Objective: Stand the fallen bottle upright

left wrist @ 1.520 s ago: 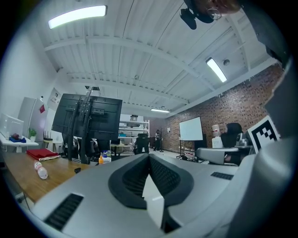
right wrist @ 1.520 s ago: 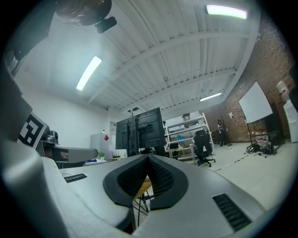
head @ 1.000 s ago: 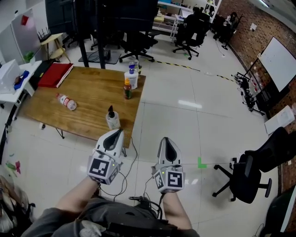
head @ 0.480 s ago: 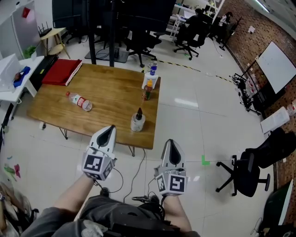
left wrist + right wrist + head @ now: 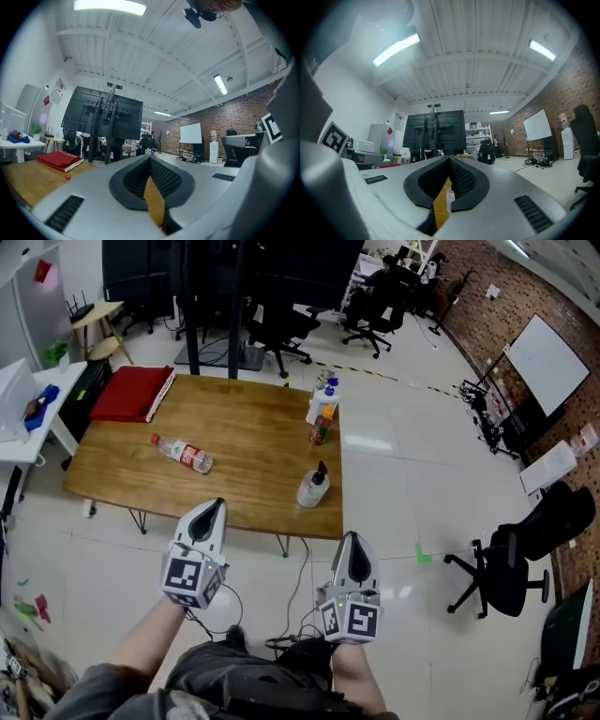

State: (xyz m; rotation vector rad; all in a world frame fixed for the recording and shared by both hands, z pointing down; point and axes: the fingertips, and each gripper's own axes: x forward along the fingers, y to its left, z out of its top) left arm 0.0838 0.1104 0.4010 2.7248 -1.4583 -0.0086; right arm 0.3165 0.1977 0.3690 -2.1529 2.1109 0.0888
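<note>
Clear red-labelled plastic bottle (image 5: 183,454) flat on wooden desk (image 5: 253,427) | left hand-held gripper (image 5: 215,507), right hand-held gripper (image 5: 352,540) closed, empty | risk: closed jaws nudge it, it rolls.

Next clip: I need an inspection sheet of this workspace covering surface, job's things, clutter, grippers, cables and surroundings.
Surface: wooden table, mostly bare.
Job's things: fallen bottle lies on its side, left of the table's middle, nothing touching it.
Clutter: red folder at the far left corner; pump bottle upright near the right edge; white bottle and smaller bottle upright at the far right corner.
Grippers: left gripper and right gripper both shut, empty, near side of the table.
Cables: cable on the floor.
Surroundings: office chair, whiteboard, brick wall.
</note>
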